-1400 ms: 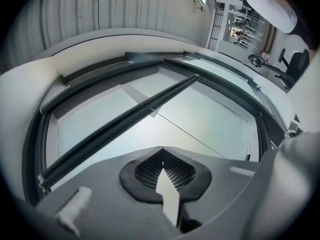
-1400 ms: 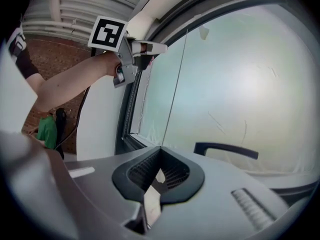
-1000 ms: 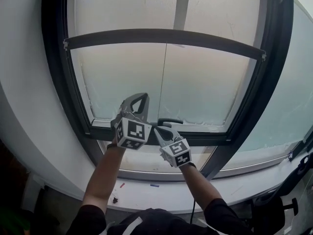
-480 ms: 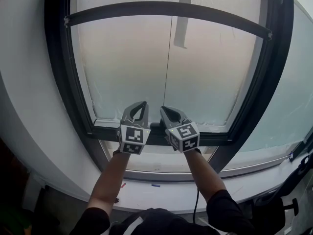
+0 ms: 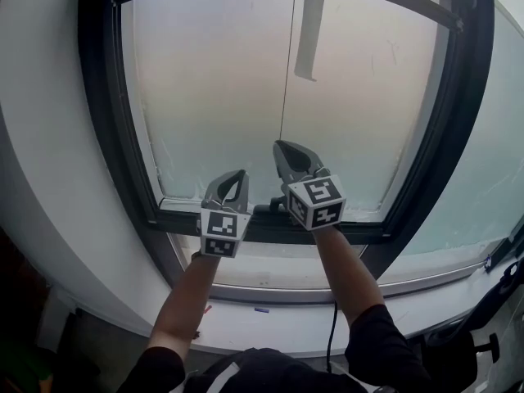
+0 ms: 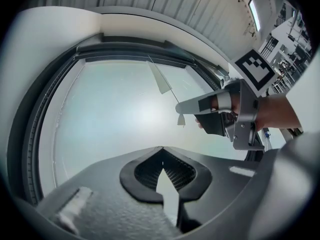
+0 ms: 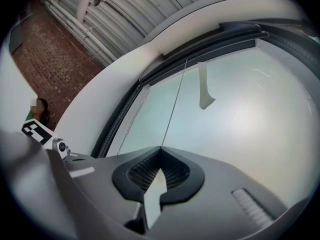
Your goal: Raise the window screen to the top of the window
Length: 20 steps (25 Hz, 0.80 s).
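The screen's dark bottom bar (image 5: 426, 11) sits near the top of the window, partly cut by the head view's upper edge. From it a thin pull cord (image 5: 286, 72) hangs down the glass. My right gripper (image 5: 278, 144) is raised in front of the pane, shut on that cord (image 7: 175, 104) at its jaw tips (image 7: 161, 148). In the left gripper view the cord's small end tassel (image 6: 181, 120) dangles just under the right gripper (image 6: 177, 106). My left gripper (image 5: 241, 173) is lower, by the window's bottom rail, shut with nothing in it (image 6: 161, 148).
A dark window frame (image 5: 98, 137) surrounds frosted glass, with a black handle (image 5: 266, 209) on the bottom rail and a white sill (image 5: 270, 326) below. A pale strip (image 5: 309, 31) shows through the glass. White wall lies left, another window right, a chair (image 5: 467, 350) at lower right.
The right gripper has risen with the cord, from the bottom rail to mid-pane. The screen's bar has climbed from the upper part of the pane to the top. The left gripper sank slightly and rolled.
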### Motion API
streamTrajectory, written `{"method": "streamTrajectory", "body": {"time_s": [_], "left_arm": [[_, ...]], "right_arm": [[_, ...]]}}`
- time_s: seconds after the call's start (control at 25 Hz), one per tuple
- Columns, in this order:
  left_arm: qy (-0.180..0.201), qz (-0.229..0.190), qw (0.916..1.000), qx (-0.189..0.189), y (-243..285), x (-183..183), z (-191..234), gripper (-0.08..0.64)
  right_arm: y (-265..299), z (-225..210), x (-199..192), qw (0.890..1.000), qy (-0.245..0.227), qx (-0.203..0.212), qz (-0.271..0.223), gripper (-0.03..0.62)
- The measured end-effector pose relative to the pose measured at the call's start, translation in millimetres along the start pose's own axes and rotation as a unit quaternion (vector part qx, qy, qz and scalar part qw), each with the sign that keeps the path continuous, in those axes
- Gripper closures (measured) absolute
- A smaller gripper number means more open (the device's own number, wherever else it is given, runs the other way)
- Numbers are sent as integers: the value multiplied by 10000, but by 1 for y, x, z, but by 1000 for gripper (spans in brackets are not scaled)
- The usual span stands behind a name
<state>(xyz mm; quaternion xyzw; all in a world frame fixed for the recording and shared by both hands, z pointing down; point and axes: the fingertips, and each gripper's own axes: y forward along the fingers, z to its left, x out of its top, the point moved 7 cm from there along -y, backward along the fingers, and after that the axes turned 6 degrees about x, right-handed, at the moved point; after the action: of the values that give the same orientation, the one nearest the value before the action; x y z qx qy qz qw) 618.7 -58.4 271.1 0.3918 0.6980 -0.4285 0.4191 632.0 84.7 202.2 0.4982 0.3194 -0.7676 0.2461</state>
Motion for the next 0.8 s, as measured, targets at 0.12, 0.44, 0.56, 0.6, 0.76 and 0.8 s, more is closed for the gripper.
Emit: {"method": "streamTrajectory", "body": {"time_s": [0.12, 0.44, 0.56, 0.6, 0.76, 0.8], "left_arm": [[-72, 92, 9999, 50, -4, 2, 3, 555], [-57, 12, 10000, -15, -7, 5, 10, 555], [-70, -156, 9998, -95, -7, 7, 11, 555], [-90, -167, 9998, -111, -8, 9, 11, 555], [-192, -284, 9991, -256, -14, 8, 9, 555], [-219, -302, 9988, -306, -16, 8, 9, 555]], "right_arm": [[7, -2, 15, 9999, -85, -30, -129, 588], [11, -15, 50, 9988, -265, -193, -368, 588], [9, -13, 55, 9981, -407, -242, -393, 586], [7, -11, 54, 9977, -457, -279, -424, 572], [-7, -8, 48, 9958, -391, -484, -678, 454], [-12, -7, 44, 9953, -364, -540, -713, 443]]}}
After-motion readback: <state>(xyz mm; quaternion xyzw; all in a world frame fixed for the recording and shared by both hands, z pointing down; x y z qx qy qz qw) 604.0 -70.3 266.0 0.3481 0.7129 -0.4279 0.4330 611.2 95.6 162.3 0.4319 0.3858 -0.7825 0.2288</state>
